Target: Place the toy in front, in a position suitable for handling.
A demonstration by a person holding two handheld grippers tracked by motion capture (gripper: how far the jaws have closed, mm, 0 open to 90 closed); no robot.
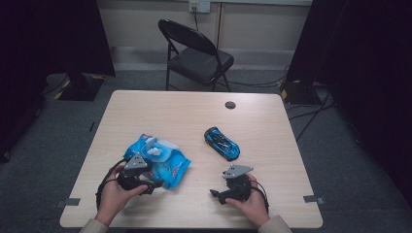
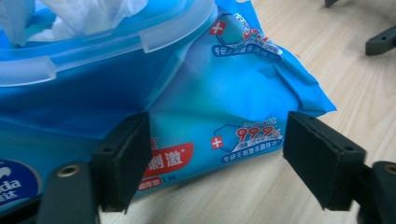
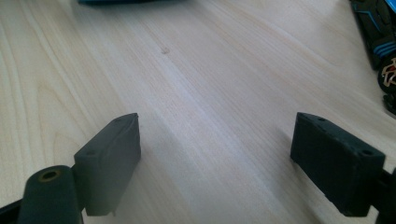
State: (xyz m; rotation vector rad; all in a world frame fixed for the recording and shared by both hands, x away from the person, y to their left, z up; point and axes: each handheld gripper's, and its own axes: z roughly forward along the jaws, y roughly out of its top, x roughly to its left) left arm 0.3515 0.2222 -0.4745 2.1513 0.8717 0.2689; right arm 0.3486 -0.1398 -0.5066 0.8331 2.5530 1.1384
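A blue wet-wipes pack lies at the front left of the table, its clear lid open and a white wipe sticking up. My left gripper is at the pack's near edge. In the left gripper view the pack reaches in between the jaws of the left gripper. The left pad lies against it and the right pad stands clear over bare wood. A blue toy car sits right of centre. My right gripper rests low in front of it, open over bare table, with the car at the far right.
A black folding chair stands beyond the far edge of the wooden table. A dark round cap sits in the tabletop near that edge. Dark curtains hang on both sides, and cables run across the floor at the right.
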